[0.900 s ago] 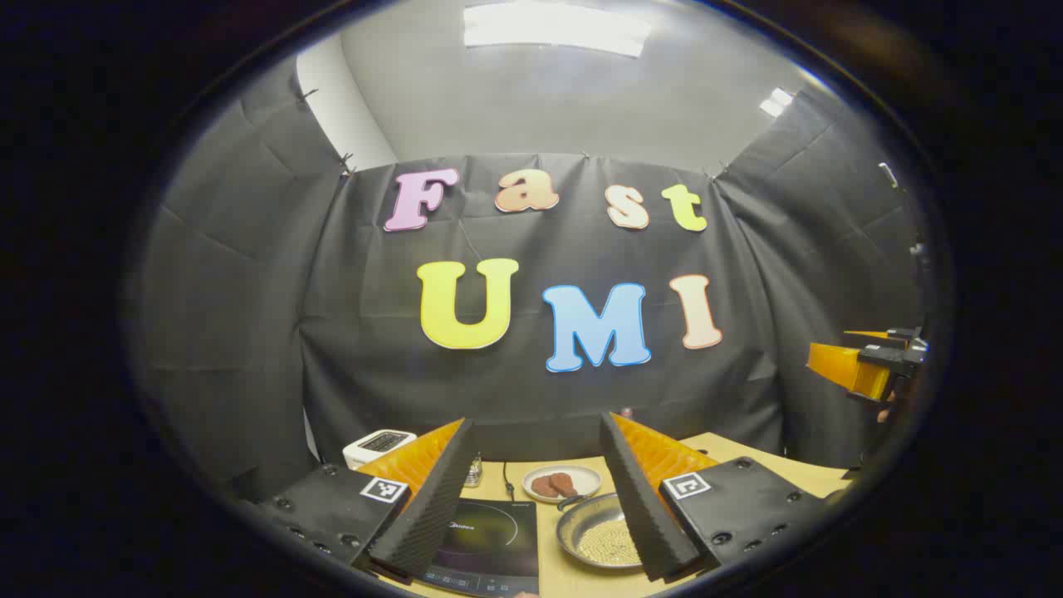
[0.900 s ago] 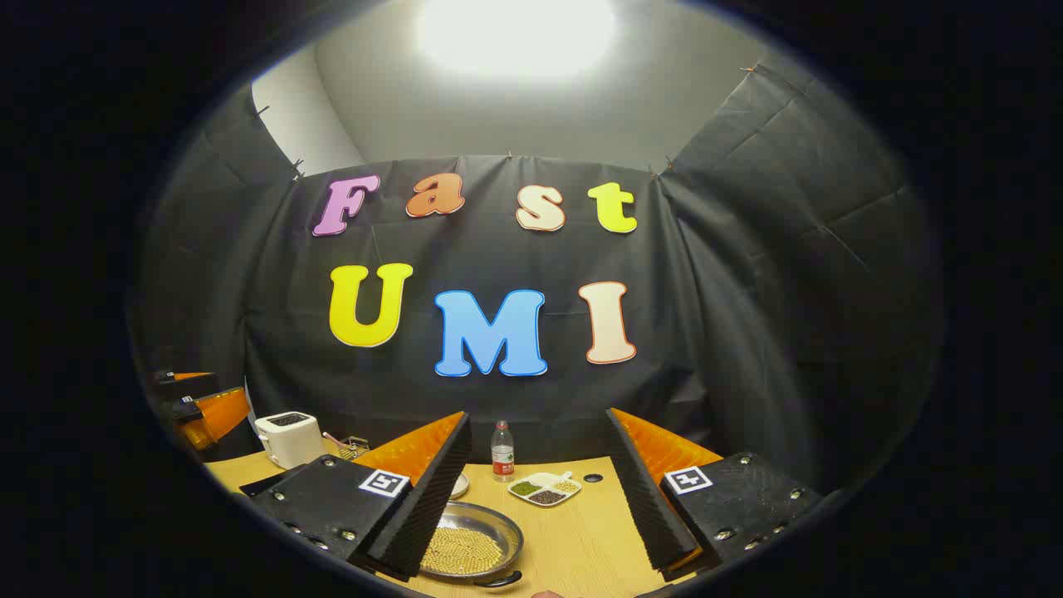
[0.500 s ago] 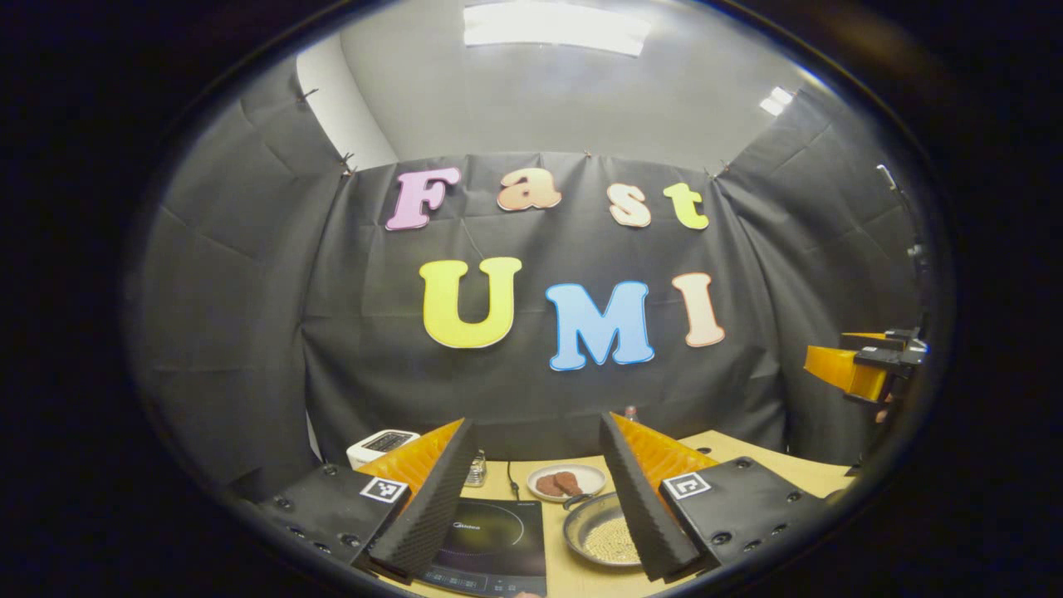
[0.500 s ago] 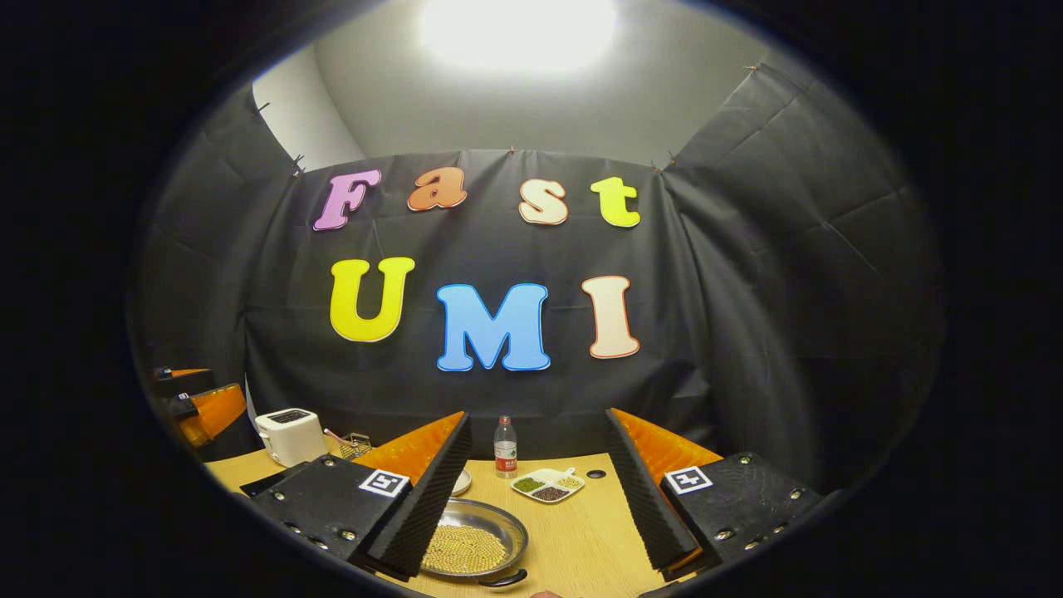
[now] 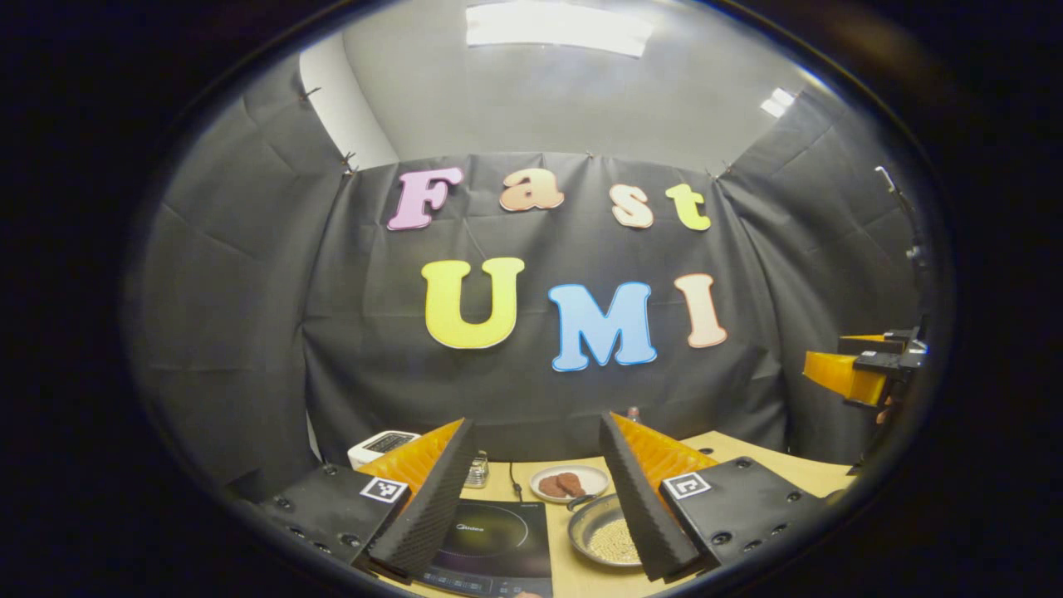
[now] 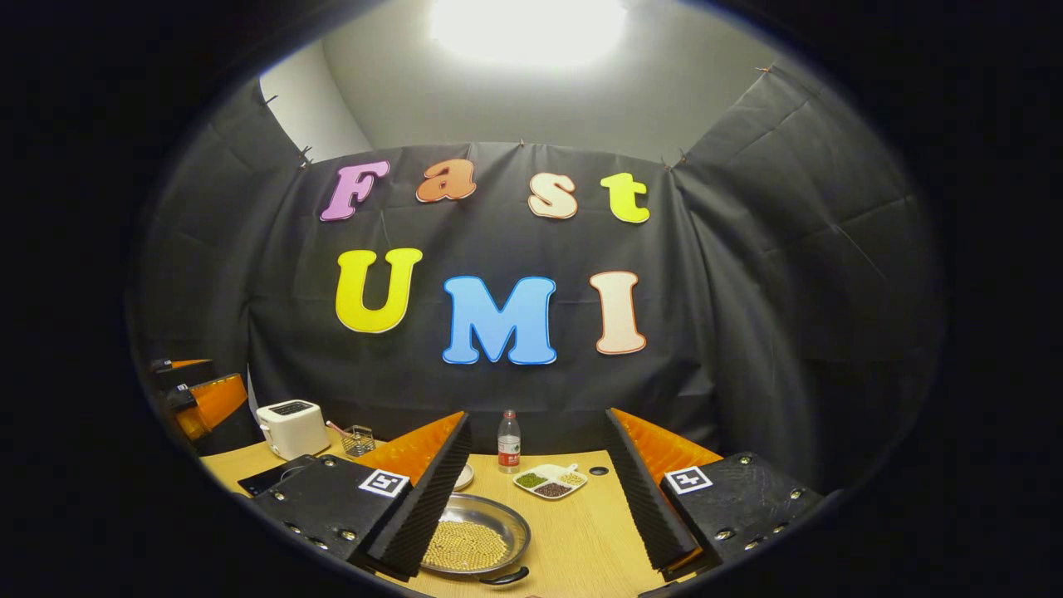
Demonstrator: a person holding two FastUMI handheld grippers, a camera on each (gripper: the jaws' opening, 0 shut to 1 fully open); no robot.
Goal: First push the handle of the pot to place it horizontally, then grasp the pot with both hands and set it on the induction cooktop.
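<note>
Hovering above the near edge of the wooden tabletop (image 6: 581, 540), both grippers are spread wide and not grabbing anything. In the left gripper view, the left gripper (image 5: 536, 498) has its ridged black fingers (image 5: 428, 507) splayed apart, and between them you can see the black induction cooktop (image 5: 494, 540) sitting flat on the tabletop. Just to the right of the cooktop is the pot (image 5: 602, 540), a shallow metal pan with a layer of little yellowish beads in it, partly hidden behind the right-hand finger. One dark handle (image 5: 579, 501) sticks out at the pot's far rim, pointing toward a white plate (image 5: 570, 482) with two brownish pieces on it. A white toaster (image 5: 382, 445) sits at the back left. Off at the right edge of that view you can also catch the right gripper (image 5: 864, 374), held up in the air well away from the pot. In the right gripper view, the right gripper (image 6: 540, 498) is released too, fingers wide, with the pot (image 6: 475, 544) down between them toward the left finger and another dark handle (image 6: 507, 575) at its near rim. Farther back there's a water bottle (image 6: 508, 442), a divided dish of beans (image 6: 550, 481), the toaster (image 6: 292, 428) and a small wire basket (image 6: 357, 440). The pot is on the bare tabletop, not on the cooktop.
</note>
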